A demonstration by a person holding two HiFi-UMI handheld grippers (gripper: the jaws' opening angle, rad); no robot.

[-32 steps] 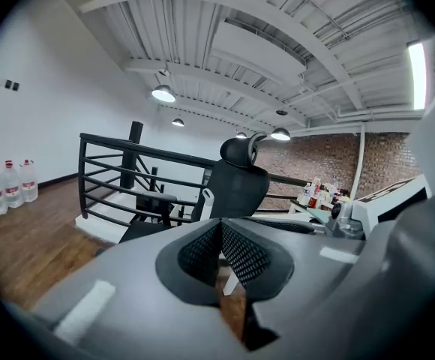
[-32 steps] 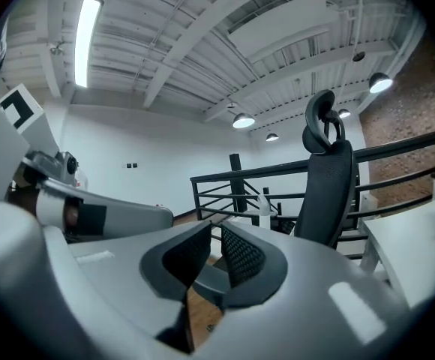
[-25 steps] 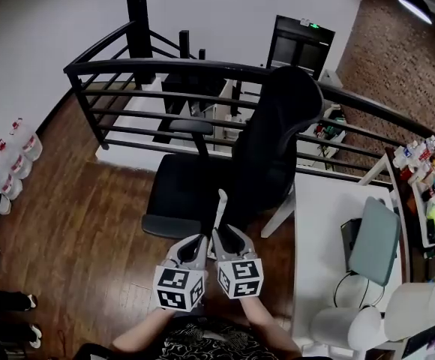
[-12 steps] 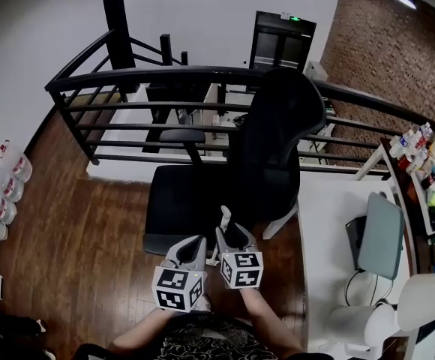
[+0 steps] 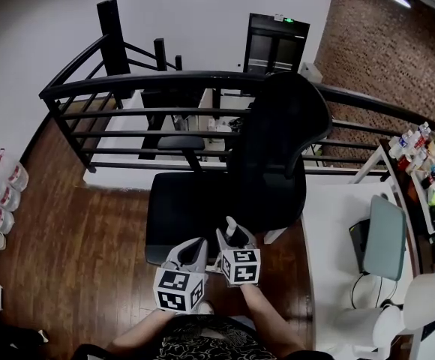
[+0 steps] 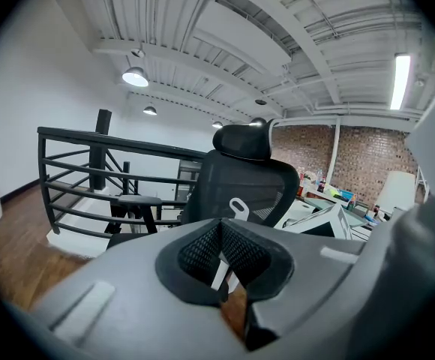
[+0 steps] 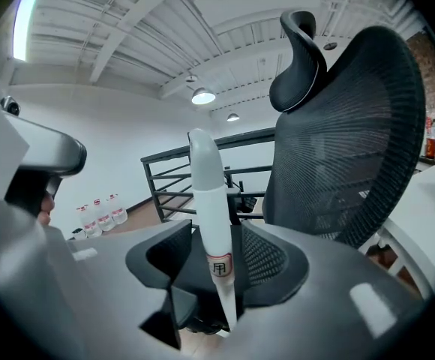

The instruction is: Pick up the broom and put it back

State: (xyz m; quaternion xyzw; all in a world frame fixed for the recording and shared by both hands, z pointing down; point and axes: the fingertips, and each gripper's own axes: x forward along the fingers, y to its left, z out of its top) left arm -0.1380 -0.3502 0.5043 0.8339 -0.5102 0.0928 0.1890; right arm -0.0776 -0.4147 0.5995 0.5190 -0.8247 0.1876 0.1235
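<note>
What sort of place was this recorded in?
Most likely an office on a raised, loft-style level. A black mesh office chair stands on a wood floor beside a white desk. A black metal railing runs behind the chair, seemingly overlooking a lower level. One wall is brick.

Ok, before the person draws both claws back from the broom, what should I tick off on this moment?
1. Release by the right claw: ok. Its jaws have just been opening and stand apart, with a gap either side of the broom handle.
2. Handle out of that claw: not ok. It stands upright between the jaws.
3. The left claw free: ok. Jaws together, nothing in them.
4. Steady rest for the broom: cannot tell. Its lower end is hidden.
5. Handle propped on the chair: cannot tell. No view shows contact.
</note>
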